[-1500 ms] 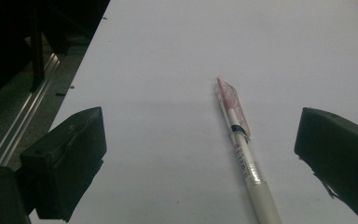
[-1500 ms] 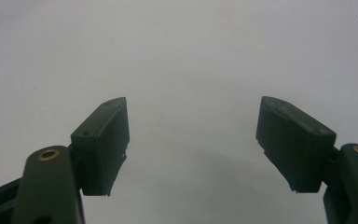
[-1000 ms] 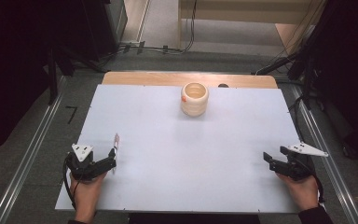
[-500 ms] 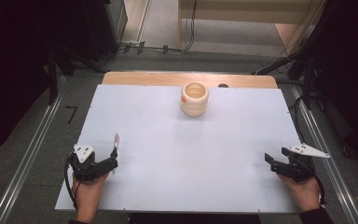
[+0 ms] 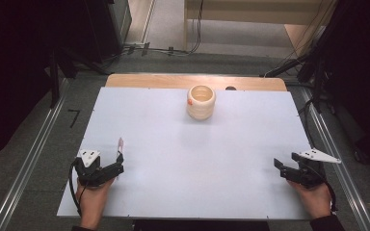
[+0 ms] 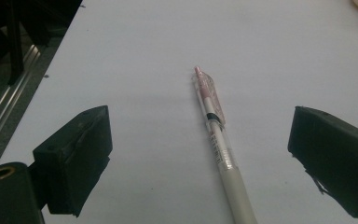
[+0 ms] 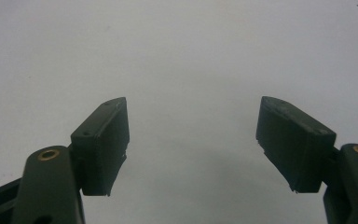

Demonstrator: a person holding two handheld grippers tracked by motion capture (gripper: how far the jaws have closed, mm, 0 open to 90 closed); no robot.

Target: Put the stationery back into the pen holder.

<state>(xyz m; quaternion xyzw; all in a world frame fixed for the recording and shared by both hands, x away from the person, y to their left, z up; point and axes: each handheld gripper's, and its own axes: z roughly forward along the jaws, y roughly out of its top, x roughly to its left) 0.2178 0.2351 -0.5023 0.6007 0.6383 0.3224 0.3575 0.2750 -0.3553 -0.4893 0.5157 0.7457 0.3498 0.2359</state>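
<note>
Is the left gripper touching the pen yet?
Apart. In the left gripper view the pen lies on the table between the open jaws of the left gripper, with bare surface showing on both sides.

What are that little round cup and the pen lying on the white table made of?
The cup looks like pale, unpainted wood or bamboo: light tan, matte, with faint horizontal ridges around its side. It could also be a cream ceramic. The pen appears to be plastic: a smooth, slightly glossy white barrel, a clear pinkish clip section and a printed label on it.
</note>
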